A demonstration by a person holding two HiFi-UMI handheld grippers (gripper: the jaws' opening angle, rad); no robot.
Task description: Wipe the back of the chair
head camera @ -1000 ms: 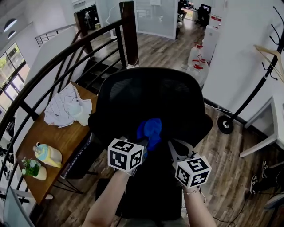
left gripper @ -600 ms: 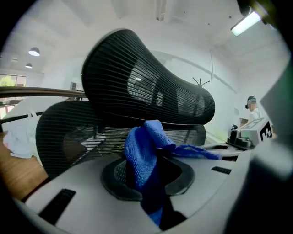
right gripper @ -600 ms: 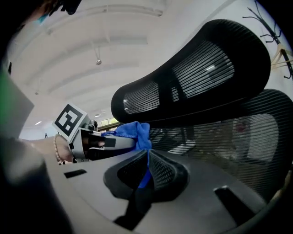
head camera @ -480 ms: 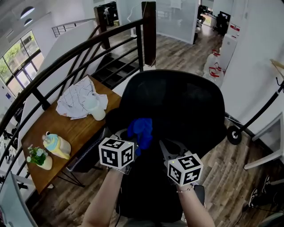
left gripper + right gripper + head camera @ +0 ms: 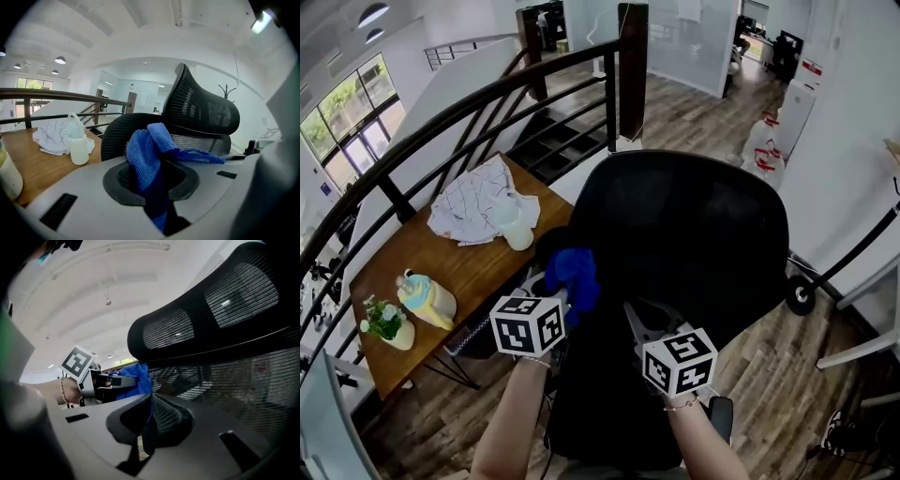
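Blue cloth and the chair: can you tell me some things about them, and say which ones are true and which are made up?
1. The left tongs are pinching the blue cloth. True.
2. The chair is red. False: the chair is black, with a mesh back.
3. The right tongs are holding a cloth too. False: the right tongs are shut with nothing in them.
4. A white bottle stands on the wooden table. True.
5. The blue cloth is lying on the floor. False: it is up against the back of the chair, in the left tongs.
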